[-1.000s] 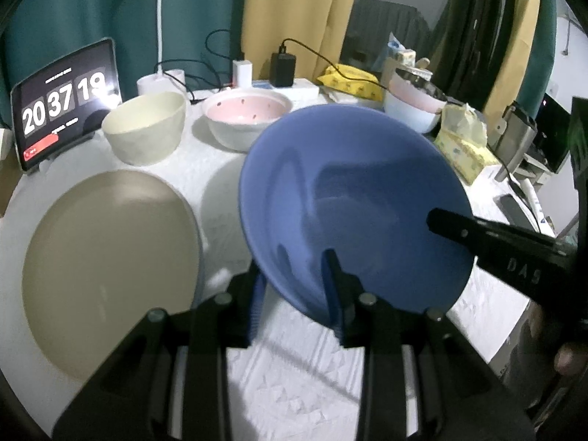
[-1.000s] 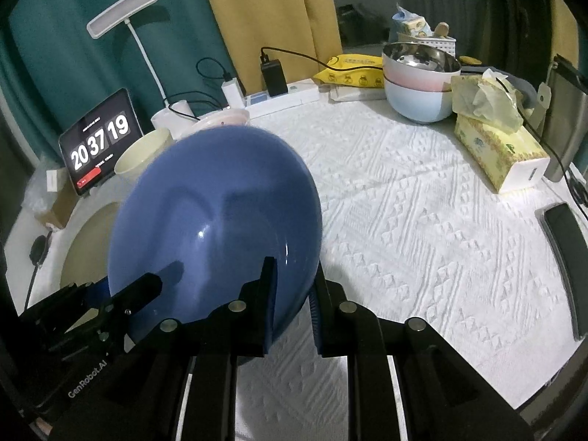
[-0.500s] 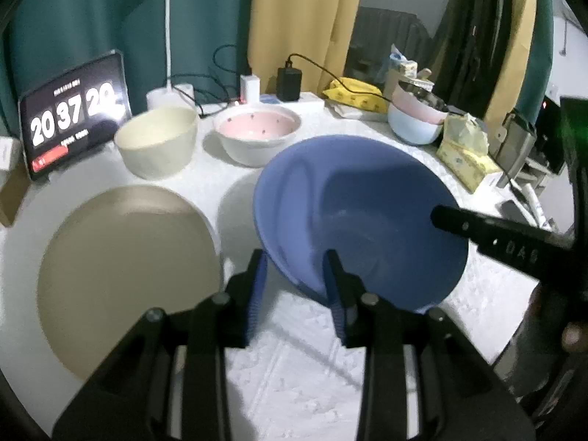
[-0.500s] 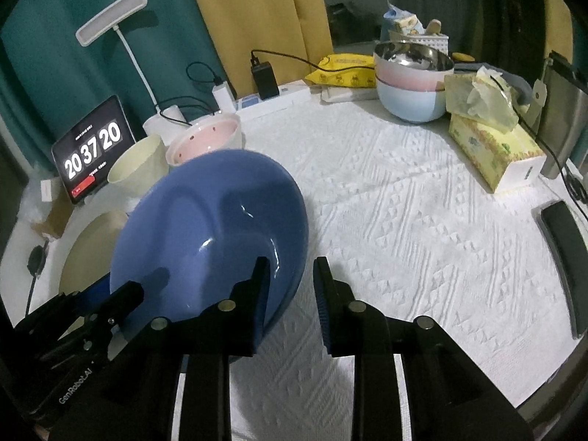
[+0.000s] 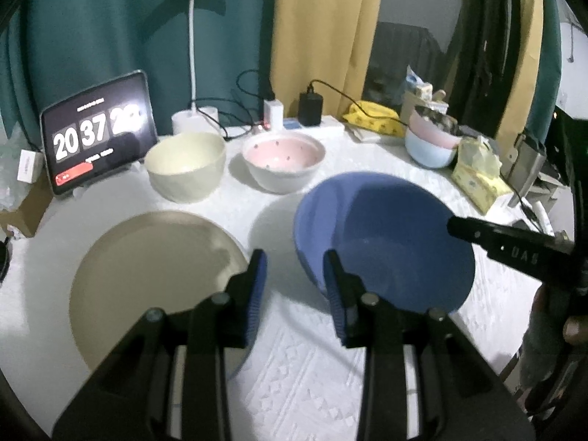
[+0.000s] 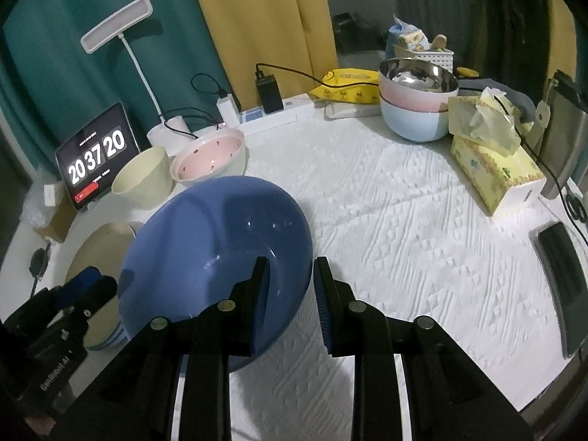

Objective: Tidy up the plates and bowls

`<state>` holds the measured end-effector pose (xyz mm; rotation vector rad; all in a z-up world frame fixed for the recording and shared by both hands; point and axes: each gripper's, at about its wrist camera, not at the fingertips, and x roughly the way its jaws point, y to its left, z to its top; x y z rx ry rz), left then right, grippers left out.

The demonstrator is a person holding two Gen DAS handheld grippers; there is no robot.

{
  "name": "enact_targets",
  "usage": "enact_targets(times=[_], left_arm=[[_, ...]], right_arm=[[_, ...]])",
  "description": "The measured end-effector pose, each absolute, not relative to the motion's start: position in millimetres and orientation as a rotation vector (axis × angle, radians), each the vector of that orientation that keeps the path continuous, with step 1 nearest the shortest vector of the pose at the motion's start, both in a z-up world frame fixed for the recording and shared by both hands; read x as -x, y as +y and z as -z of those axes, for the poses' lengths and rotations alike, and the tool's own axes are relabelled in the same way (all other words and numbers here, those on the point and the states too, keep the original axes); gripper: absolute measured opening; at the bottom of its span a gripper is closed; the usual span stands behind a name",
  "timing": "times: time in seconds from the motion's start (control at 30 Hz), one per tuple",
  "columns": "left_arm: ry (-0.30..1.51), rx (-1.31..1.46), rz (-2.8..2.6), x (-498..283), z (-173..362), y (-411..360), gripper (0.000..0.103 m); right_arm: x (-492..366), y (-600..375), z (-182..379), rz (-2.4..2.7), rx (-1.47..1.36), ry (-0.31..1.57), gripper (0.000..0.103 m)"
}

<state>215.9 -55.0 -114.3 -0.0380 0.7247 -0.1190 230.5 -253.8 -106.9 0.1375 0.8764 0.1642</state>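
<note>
**Blue bowl set down, sorting barely begun**

We are seeing both grippers standing apart, gripping nothing. The glossy blue bowl (image 6: 217, 257) is resting just ahead of the right gripper (image 6: 288, 286), its rim between the parted fingers. The matte beige plate (image 5: 154, 279), cream bowl (image 5: 185, 165) and speckled pink bowl (image 5: 283, 161) are waiting beyond the left gripper (image 5: 294, 279).

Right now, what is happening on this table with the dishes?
A person with a gripper in each hand is sorting dishes. The blue bowl sits tilted beside the tan plate. The right gripper has the bowl's rim between its jaws, but the pads do not press it. The left gripper is open and holds nothing. Two more bowls wait behind.
</note>
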Motion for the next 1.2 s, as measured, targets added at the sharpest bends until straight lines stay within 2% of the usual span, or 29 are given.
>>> enact_targets(times=[0.73,1.2], left_arm=[[0.681,0.061,0.092,-255.6,87.3,-49.5,0.036],[0.730,0.125,0.126,-302.0,93.3,-37.0,0.037]], right_arm=[[-271.0,-255.1,75.7,-0.210,-0.105,0.819,0.026],[-312.0,-237.4,70.8,-0.249,-0.116,0.837,0.026]])
